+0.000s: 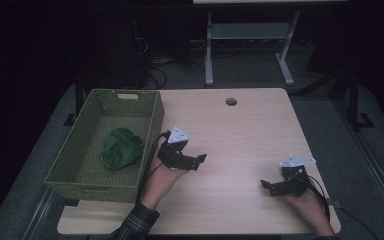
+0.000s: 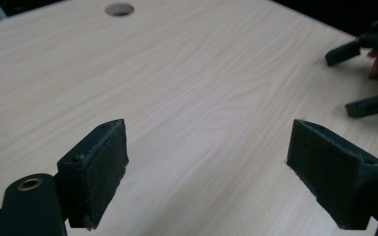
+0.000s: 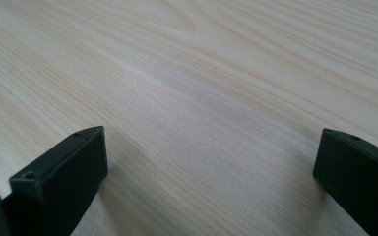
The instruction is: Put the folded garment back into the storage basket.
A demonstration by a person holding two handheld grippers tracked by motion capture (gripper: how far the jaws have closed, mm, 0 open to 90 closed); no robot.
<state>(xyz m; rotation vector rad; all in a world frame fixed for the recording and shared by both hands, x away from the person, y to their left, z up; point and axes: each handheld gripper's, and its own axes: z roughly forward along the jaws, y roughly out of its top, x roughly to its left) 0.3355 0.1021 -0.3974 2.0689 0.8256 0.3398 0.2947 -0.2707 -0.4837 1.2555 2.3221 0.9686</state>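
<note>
Both grippers have their jaws spread wide with nothing between them, just bare wood. The left gripper (image 1: 194, 161) sits low over the table (image 1: 240, 130), a bit left of the middle, with its jaws pointing right toward the other hand. In the left gripper view you see its two black pads (image 2: 96, 169) far apart over the wood grain, and the right gripper (image 2: 366, 73) is off at the far right edge of that shot, also gaping. The right gripper (image 1: 269, 186) is near the near right corner of the table, jaws pointing left, so the two are facing each other but well apart. Its own view is just two pads (image 3: 61, 179) wide apart over plain tabletop.

The green cloth (image 1: 121, 148) is crumpled up inside the woven basket (image 1: 152, 117) on the left side of the table, lying on the basket floor more toward its right wall. The left gripper is just beside that wall, outside the basket, not touching the cloth. There's a round cable hole (image 1: 231, 102) at the far edge of the table.
</note>
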